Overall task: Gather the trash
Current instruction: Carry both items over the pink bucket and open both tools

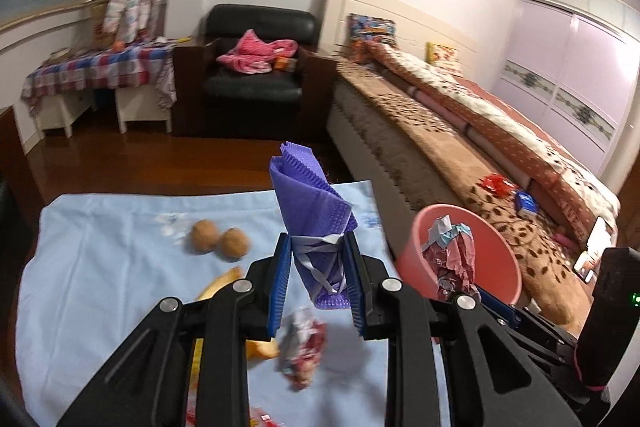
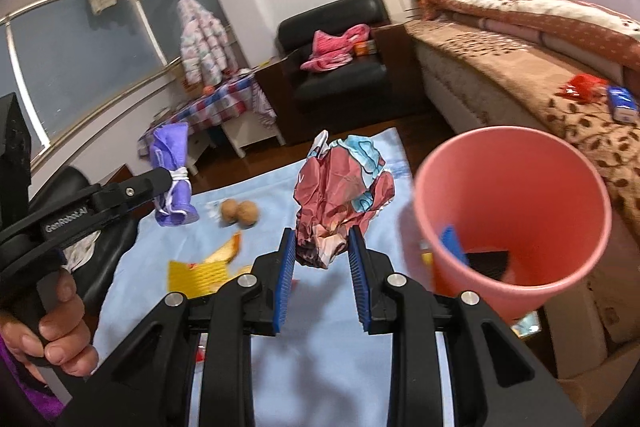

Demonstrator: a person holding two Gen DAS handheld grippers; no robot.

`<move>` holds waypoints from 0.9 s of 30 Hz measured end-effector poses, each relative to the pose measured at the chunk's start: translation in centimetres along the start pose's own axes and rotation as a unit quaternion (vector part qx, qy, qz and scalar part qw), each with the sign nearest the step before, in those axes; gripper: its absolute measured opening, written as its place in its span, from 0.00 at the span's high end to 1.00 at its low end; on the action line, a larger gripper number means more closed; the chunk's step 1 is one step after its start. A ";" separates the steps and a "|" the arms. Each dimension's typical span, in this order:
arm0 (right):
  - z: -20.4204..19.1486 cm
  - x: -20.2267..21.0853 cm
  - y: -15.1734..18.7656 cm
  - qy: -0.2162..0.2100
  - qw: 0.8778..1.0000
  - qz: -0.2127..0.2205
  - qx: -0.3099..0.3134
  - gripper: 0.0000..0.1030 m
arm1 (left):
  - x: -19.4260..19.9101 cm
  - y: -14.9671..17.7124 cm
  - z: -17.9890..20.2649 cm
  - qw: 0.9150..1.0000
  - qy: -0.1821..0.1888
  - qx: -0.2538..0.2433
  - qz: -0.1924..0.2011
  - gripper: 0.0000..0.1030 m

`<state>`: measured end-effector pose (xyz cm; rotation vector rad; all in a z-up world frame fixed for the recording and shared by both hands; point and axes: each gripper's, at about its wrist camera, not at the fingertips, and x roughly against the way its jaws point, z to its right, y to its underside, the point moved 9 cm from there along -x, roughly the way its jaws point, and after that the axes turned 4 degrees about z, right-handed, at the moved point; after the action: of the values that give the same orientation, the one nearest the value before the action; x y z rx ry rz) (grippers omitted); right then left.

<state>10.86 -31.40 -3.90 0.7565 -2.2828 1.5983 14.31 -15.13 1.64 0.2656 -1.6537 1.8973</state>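
Crumpled red-and-blue wrapper [image 2: 340,195] beside purple tied bag [image 1: 312,223].

Black linkage grippers [image 2: 322,279], blue ribbed pads [image 2: 285,287], silver pivot screws [image 2: 247,280], white "GenRobot.AI" lettering, purple sleeve [image 2: 24,393].

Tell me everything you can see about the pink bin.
The pink bin is a round, tapered, smooth plastic-looking bucket, open-topped, standing at the blue cloth's edge, next to the bed. Inside lie a blue piece and a dark piece. The right claw holds a crumpled wrapper beside it, apart from its rim.
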 end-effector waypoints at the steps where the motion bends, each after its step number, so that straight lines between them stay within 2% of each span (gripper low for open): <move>1: 0.8 0.3 -0.1 0.008 1.000 0.003 -0.004 0.74 | -0.2 -0.1 0.9 1.000 0.008 -0.004 0.000 0.76; 13: 9.3 1.9 -0.4 0.083 0.995 0.019 -0.055 0.73 | -3.8 0.9 9.5 0.996 0.068 -0.058 -0.026 0.75; 27: 13.8 1.7 0.1 0.102 0.991 0.011 -0.082 0.73 | -9.6 4.4 16.5 0.987 0.110 -0.082 -0.080 0.75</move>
<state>10.61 -44.60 -8.18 0.5041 -2.2456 1.4053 15.75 -33.94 -3.63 0.1131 -1.5771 1.6013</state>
